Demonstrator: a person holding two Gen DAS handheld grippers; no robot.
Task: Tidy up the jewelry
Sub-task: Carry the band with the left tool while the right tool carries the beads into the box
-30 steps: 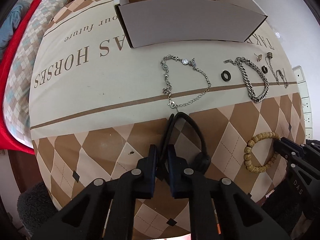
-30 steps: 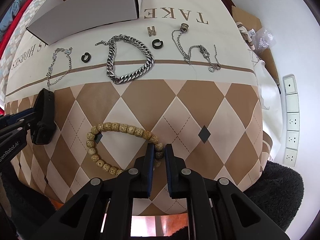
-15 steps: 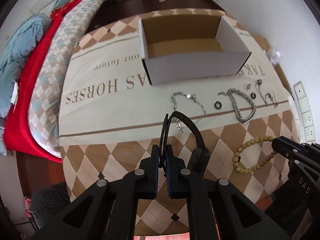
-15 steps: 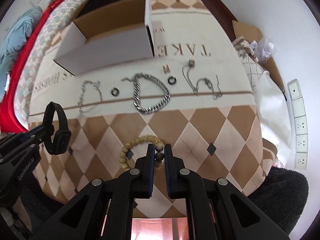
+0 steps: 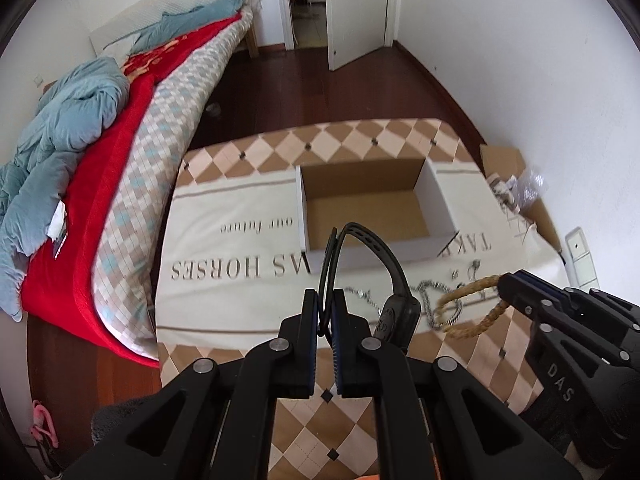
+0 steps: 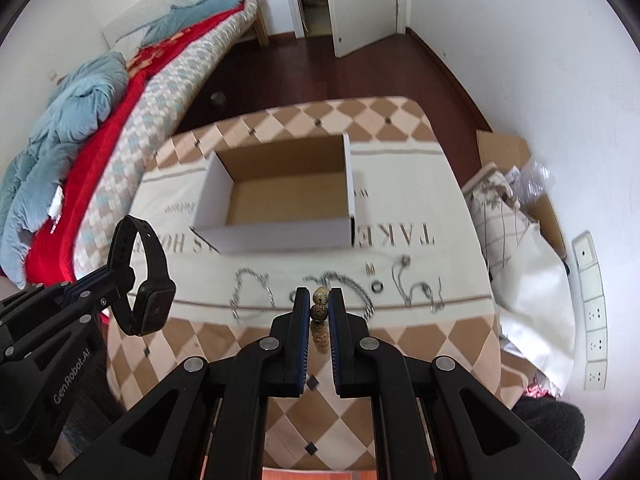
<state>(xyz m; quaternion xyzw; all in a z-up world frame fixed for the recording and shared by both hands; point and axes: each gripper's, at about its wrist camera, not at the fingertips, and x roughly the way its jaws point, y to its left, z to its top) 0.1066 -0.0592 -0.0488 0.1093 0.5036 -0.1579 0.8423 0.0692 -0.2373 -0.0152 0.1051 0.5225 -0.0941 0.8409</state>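
Note:
My left gripper (image 5: 326, 312) is shut on the strap of a black smartwatch (image 5: 394, 300) and holds it in the air above the table; the watch also shows in the right wrist view (image 6: 150, 300). My right gripper (image 6: 320, 308) is shut on a wooden bead bracelet (image 6: 321, 312), lifted off the table; it hangs from the right gripper in the left wrist view (image 5: 464, 308). An open white cardboard box (image 6: 280, 236) with a brown inside stands beyond both grippers. Silver chains (image 6: 252, 292) and small rings (image 6: 376, 287) lie on the cloth in front of the box.
The table carries a checked cloth (image 6: 408, 344) with printed letters. A bed (image 5: 120, 152) with red and blue covers stands at the left. A carton and bags (image 6: 516, 184) lie by the right wall, with wall sockets (image 6: 592, 312) nearby. A door stands open at the back.
Both grippers have risen well above the table, each carrying its piece: the watch on the left, the bead bracelet on the right. The box now shows from above.

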